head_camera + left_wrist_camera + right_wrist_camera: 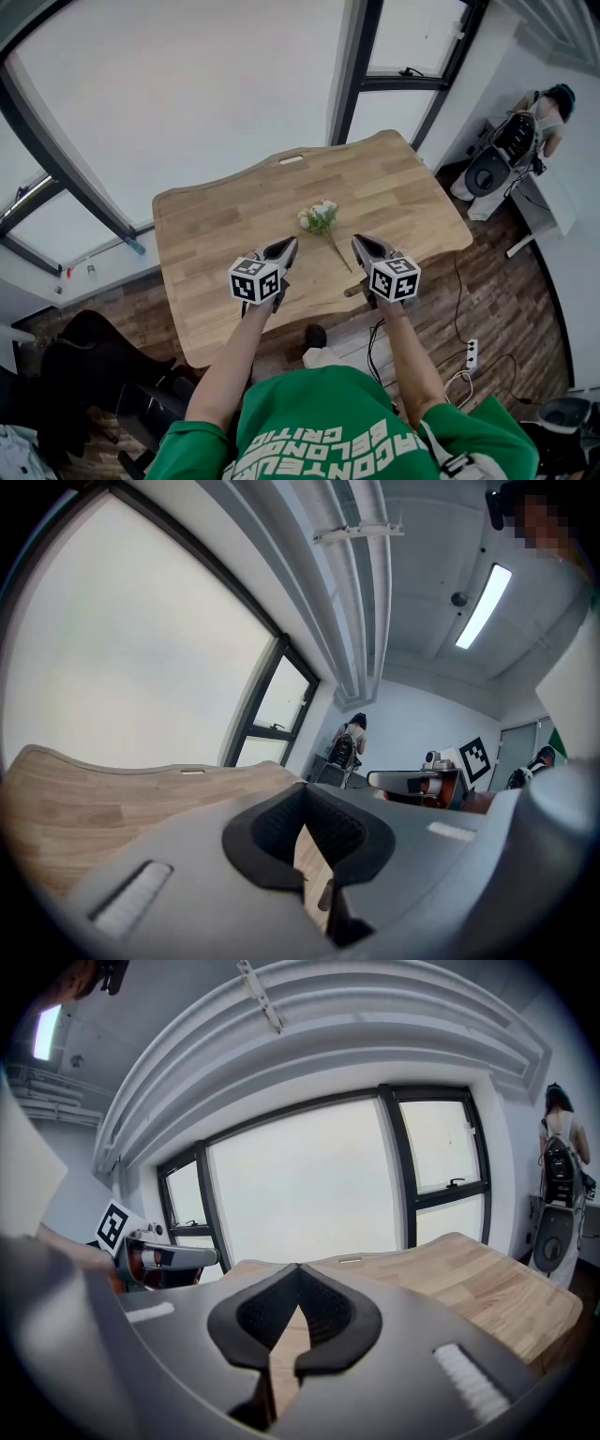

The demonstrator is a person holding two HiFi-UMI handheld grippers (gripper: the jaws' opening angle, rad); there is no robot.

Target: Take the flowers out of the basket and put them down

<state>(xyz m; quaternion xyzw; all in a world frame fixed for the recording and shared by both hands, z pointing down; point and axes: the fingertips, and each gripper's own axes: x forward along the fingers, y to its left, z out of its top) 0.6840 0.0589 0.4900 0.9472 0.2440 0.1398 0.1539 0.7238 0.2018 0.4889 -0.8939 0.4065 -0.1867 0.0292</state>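
A small bunch of white flowers (319, 217) with a green stem lies flat on the wooden table (403, 187), near its middle. No basket shows in any view. My left gripper (284, 247) hovers just left of the stem's near end, and my right gripper (362, 244) just right of it; neither touches the flowers. In the left gripper view the left gripper (305, 794) has its jaws together at the tips with nothing between them. The right gripper (298, 1274) is likewise shut and empty in its own view. Each gripper view looks over the table and does not show the flowers.
The table has a handle slot (291, 159) at its far edge, with large windows beyond. A person (544, 112) stands at a desk at the far right. A dark chair (84, 366) sits at the lower left, and cables with a power strip (472, 353) lie on the floor.
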